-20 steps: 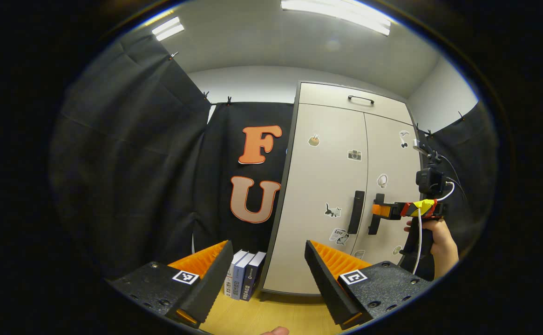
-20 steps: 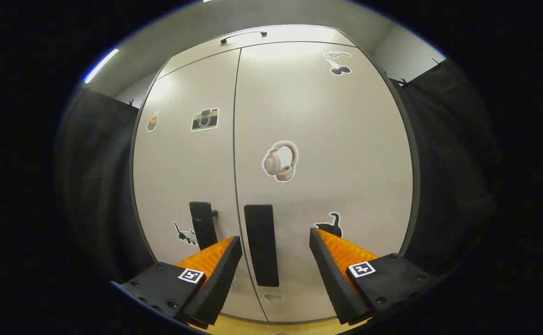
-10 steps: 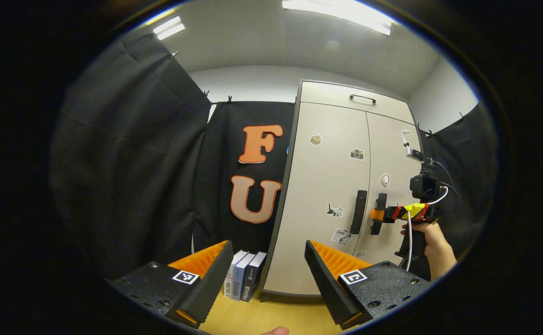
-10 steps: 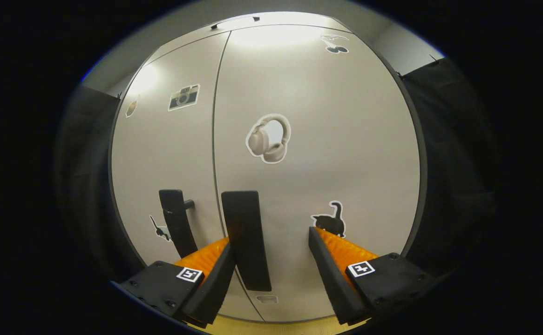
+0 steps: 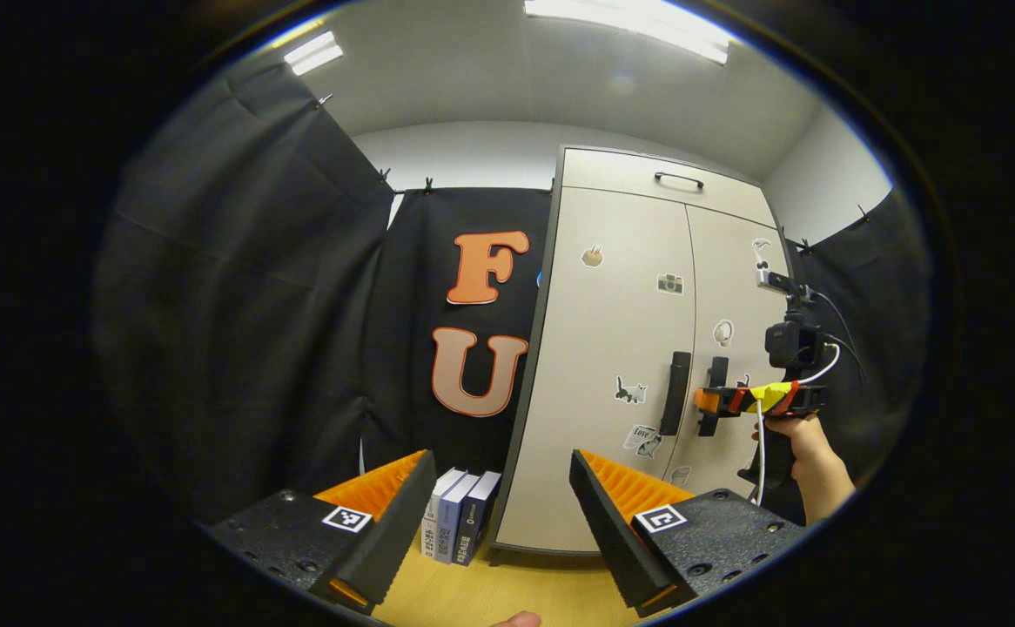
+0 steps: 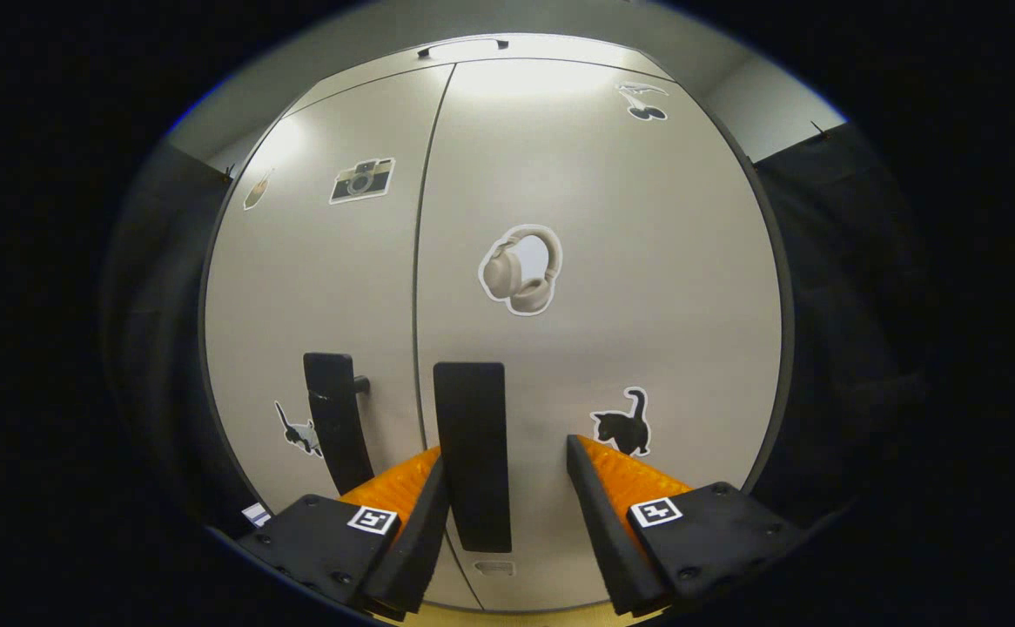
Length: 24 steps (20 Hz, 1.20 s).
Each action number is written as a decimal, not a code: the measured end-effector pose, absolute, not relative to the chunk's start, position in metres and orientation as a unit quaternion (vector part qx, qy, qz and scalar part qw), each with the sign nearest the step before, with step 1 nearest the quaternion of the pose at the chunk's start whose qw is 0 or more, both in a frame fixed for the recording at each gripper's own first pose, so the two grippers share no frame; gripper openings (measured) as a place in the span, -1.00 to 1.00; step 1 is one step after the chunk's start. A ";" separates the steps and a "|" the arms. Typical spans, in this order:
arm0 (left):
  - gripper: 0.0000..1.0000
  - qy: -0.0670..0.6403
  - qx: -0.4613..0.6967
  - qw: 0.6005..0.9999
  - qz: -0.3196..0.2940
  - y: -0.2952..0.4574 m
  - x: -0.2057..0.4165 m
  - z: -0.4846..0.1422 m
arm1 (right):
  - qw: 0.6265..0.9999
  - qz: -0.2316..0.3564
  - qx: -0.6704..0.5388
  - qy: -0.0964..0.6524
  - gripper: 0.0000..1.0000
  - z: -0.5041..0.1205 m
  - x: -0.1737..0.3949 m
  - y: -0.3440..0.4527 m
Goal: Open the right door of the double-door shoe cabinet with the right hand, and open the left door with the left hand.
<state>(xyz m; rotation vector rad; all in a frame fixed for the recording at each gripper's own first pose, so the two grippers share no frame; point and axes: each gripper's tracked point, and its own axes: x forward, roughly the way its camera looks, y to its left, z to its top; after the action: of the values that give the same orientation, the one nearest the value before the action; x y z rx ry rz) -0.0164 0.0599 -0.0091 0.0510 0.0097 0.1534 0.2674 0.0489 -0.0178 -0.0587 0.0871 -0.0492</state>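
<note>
A beige double-door shoe cabinet (image 5: 629, 348) stands shut, with stickers on both doors. In the right gripper view the right door's black handle (image 6: 471, 453) stands upright between the fingers of my right gripper (image 6: 504, 505), which is open; the left finger touches or nearly touches the handle, the right finger is apart from it. The left door's handle (image 6: 333, 427) is just beside it. In the left gripper view my left gripper (image 5: 499, 514) is open and empty, well back from the cabinet, and the right gripper (image 5: 725, 399) is held by a hand (image 5: 808, 453) at the right handle (image 5: 713, 394).
Several books (image 5: 455, 522) stand on the wooden floor (image 5: 507, 592) left of the cabinet. Black cloth walls close in on both sides. A top drawer with a small handle (image 5: 678, 179) sits above the doors.
My right gripper has moved in around the right door's handle and its fingers have narrowed slightly. The left gripper has barely moved.
</note>
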 end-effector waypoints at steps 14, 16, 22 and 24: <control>0.89 0.007 0.026 0.998 0.063 0.045 -0.024 -0.008 | 0.995 0.058 -0.010 0.080 -0.40 -0.020 0.237 0.059; 0.89 0.007 0.024 0.998 0.057 0.039 -0.026 -0.008 | 0.994 0.068 -0.020 0.084 -0.40 -0.018 0.226 0.056; 0.89 0.005 0.025 0.998 0.050 0.030 -0.035 -0.007 | 0.992 0.085 -0.035 0.081 -0.40 -0.015 0.211 0.050; 0.89 0.005 0.025 0.998 0.051 0.030 -0.038 -0.008 | 0.992 0.091 -0.036 0.083 -0.40 -0.014 0.205 0.048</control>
<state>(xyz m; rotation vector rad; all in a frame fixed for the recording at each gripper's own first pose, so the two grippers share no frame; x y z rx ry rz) -0.0377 0.0298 -0.0077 0.0497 0.0109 0.1020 0.2051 0.0479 -0.0139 -0.0720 0.1674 0.1828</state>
